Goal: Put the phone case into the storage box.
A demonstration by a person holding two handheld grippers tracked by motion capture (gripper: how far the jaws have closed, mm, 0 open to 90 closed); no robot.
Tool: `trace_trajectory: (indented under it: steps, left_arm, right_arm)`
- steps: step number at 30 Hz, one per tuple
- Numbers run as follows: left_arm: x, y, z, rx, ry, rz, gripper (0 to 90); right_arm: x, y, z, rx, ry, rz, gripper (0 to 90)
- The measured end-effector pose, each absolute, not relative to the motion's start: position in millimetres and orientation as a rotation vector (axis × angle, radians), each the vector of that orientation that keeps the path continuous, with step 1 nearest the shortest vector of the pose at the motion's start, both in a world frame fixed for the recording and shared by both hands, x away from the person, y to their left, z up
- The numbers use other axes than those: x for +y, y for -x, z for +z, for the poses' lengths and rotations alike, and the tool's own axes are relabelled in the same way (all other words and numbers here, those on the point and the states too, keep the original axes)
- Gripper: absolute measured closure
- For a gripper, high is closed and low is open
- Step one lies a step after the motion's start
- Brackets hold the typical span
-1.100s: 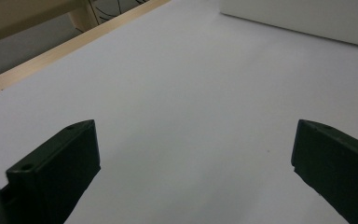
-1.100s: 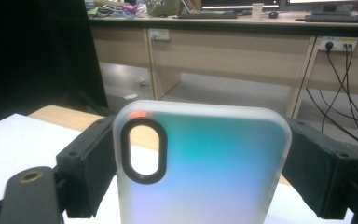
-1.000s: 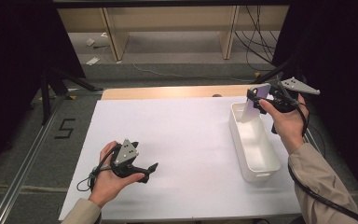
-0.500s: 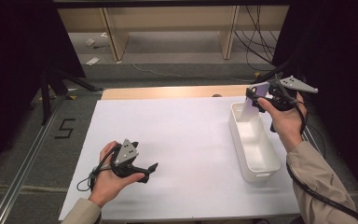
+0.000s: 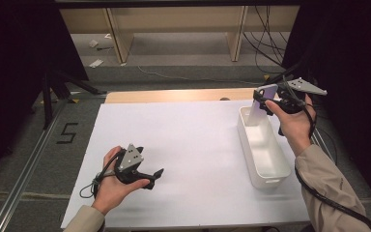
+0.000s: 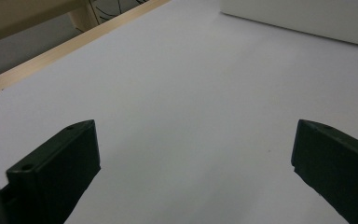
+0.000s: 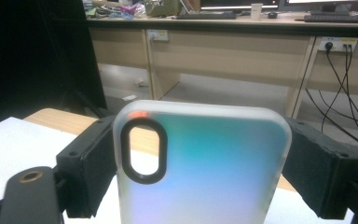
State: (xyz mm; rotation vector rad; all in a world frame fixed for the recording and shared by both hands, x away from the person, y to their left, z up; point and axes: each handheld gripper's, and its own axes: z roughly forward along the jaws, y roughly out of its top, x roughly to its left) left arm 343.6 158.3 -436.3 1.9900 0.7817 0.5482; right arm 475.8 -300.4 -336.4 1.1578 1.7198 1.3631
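A translucent phone case (image 5: 260, 104) with a pale teal-to-lilac sheen hangs upright over the far end of the white bin (image 5: 270, 169). My right gripper (image 5: 266, 102) is shut on the phone case (image 7: 200, 168), one black jaw pressed on each long side; the oval camera cutout faces the right gripper view. At the near left of the white table cover my left gripper (image 5: 157, 175) rests low in the hand. Its jaws stand wide apart, open (image 6: 193, 154), with bare white surface between them.
The white bin (image 6: 303, 16) lies lengthwise along the right side of the white table cover (image 5: 183, 145). A wooden strip (image 5: 174, 95) borders the far edge. Desks and hanging cables (image 7: 340, 79) stand beyond. A floor mark "5" (image 5: 67, 133) sits left of the table.
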Motion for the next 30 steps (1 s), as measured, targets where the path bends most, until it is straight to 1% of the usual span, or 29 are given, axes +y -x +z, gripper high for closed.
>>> trace_trajectory:
  steps: [30]
  left_arm:
    - [158, -344, -436, 0.781, -1.989, 0.548, 0.2]
  right_arm:
    - [-301, -490, -338, 1.700, -1.182, 1.355, 17.8]
